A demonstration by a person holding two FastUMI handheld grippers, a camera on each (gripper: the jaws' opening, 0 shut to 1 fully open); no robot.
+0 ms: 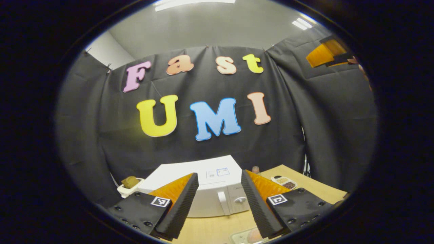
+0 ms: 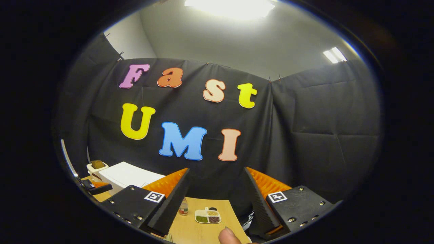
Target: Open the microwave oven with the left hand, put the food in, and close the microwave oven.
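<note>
The white microwave [image 1: 217, 189] stands on the wooden table [image 1: 210, 227] with its door closed; its handle [image 1: 223, 202] and a knob [image 1: 240, 200] face me. My left gripper [image 1: 217, 210] is open, held short of the door with nothing between its fingers. At the bottom edge lies a clear food container [image 1: 247, 236], partly hidden by one finger. My right gripper [image 2: 212, 210] is open and empty above the table [image 2: 200, 230]. The microwave [image 2: 129, 174] shows at its left. The right gripper [image 1: 325, 54] appears high at the left gripper view's right edge.
A divided tray of grains [image 1: 286, 183] [image 2: 208, 216] and a small bottle [image 1: 256, 168] [image 2: 183, 207] sit right of the microwave. A white cup holding something brown [image 1: 129, 184] [image 2: 97, 166] stands to its left. A fingertip [image 2: 228, 236] pokes in from below. Black cloth walls the booth.
</note>
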